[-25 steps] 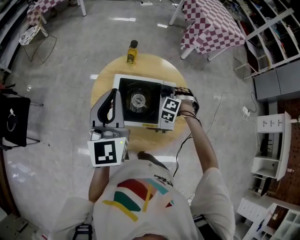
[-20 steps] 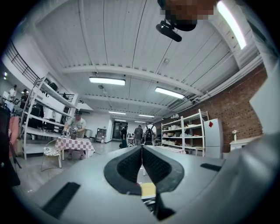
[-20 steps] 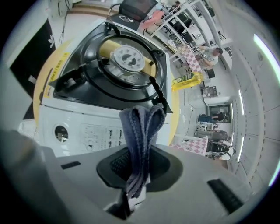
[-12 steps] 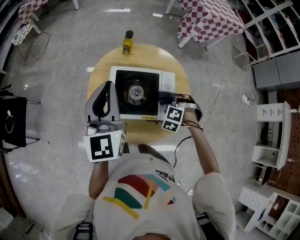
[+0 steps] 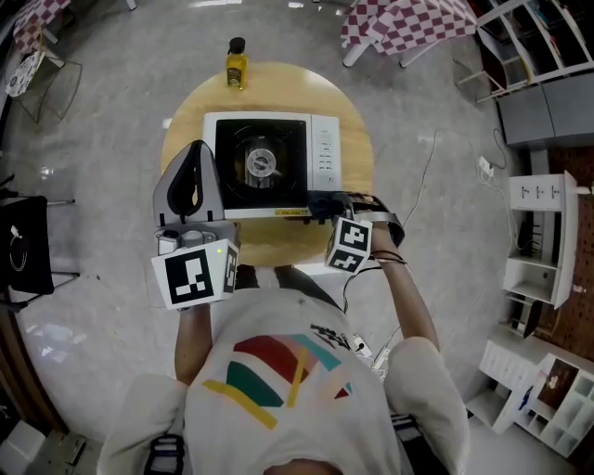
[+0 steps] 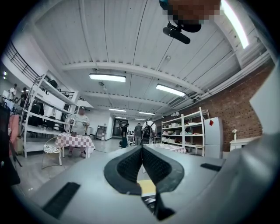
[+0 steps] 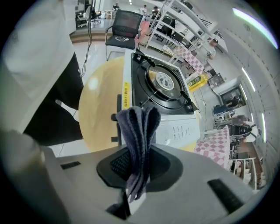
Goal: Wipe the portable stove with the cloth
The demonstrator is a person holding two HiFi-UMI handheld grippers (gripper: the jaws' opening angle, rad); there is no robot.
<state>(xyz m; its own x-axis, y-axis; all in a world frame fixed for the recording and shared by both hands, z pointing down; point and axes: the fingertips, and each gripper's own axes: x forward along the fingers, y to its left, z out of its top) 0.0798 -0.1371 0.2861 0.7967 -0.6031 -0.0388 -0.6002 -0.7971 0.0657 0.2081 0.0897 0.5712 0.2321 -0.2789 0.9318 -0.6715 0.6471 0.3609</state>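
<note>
In the head view the portable stove sits in the middle of a round wooden table, white-bodied with a black top and a burner at its centre. A yellow bottle stands at the table's far edge, well apart from the stove. The right gripper is at the stove's near edge, right of centre, with the dark cloth bunched at its tip. The left gripper hangs over the stove's left side, tilted upward.

The left gripper view looks out over the room, not at the work. Its jaws are closed together with nothing between them.

In the right gripper view the jaws are clamped on the folded blue-grey cloth, which stands up out of them. Its top overlaps the stove's near side; I cannot tell whether it touches.

My read is that the wiping is at the near edge, or about to begin there. The next move calls for pressing the cloth flat on the stove and sweeping along it, clear of the pan supports — the idle left gripper could steady the body.

The floor is glossy grey. Checked-cloth tables stand far right, white shelving to the right, and a black chair to the left.
</note>
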